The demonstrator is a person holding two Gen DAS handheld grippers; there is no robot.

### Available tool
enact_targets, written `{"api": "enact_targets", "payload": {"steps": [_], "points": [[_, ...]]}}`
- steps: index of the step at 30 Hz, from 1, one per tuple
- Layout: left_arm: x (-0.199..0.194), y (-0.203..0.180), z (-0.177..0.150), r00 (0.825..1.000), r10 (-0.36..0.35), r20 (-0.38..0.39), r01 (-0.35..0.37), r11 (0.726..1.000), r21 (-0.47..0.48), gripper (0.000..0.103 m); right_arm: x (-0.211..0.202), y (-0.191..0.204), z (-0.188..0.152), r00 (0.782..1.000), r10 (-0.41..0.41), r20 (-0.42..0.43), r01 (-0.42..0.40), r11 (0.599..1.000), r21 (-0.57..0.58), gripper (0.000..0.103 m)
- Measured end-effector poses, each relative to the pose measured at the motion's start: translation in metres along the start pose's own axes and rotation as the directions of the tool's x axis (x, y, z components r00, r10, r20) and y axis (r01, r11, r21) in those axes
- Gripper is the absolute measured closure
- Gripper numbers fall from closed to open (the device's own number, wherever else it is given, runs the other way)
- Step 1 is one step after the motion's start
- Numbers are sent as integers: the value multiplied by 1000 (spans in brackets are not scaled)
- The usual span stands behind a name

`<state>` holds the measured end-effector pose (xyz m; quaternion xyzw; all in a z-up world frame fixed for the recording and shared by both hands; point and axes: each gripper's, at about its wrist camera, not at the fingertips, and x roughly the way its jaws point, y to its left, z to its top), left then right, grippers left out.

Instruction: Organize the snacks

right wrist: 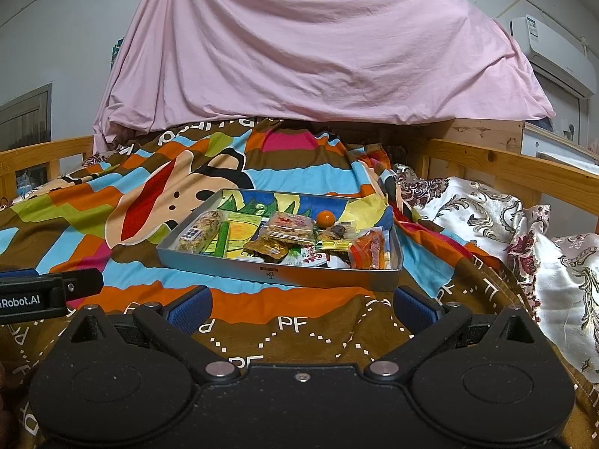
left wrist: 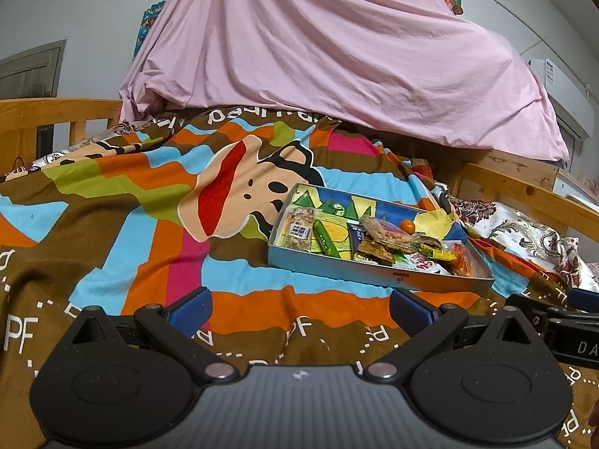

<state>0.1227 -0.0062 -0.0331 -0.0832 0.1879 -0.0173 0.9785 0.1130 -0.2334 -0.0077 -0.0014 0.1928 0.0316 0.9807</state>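
Observation:
A shallow grey box (left wrist: 374, 270) (right wrist: 232, 262) lies on the bright cartoon bedspread, with a colourful picture on its floor. Inside are a nut bar (left wrist: 298, 230) (right wrist: 198, 231), a green stick pack (left wrist: 325, 238) (right wrist: 221, 238), a clear pack of nut brittle (left wrist: 389, 232) (right wrist: 290, 227), a small orange ball (left wrist: 407, 227) (right wrist: 326, 219) and an orange wrapper (right wrist: 368, 252) at the right end. My left gripper (left wrist: 299, 312) is open, nearer than the box and to its left. My right gripper (right wrist: 301, 308) is open just short of the box's near wall. Both hold nothing.
A pink sheet (left wrist: 337, 56) (right wrist: 307, 48) hangs over the far end of the bed. Wooden rails (left wrist: 56, 112) (right wrist: 505, 164) run along both sides. A floral quilt (right wrist: 486, 220) is bunched at the right. The other gripper shows at the frame edges (left wrist: 561, 321) (right wrist: 45, 292).

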Motion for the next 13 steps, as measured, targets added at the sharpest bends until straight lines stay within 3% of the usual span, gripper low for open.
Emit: {"api": "enact_targets", "payload": {"steps": [13], "points": [[-1,-3,1,1000,-7,4,7,1000,3,0,0,0,0,1000,0,0,0,1000,0,1]]}}
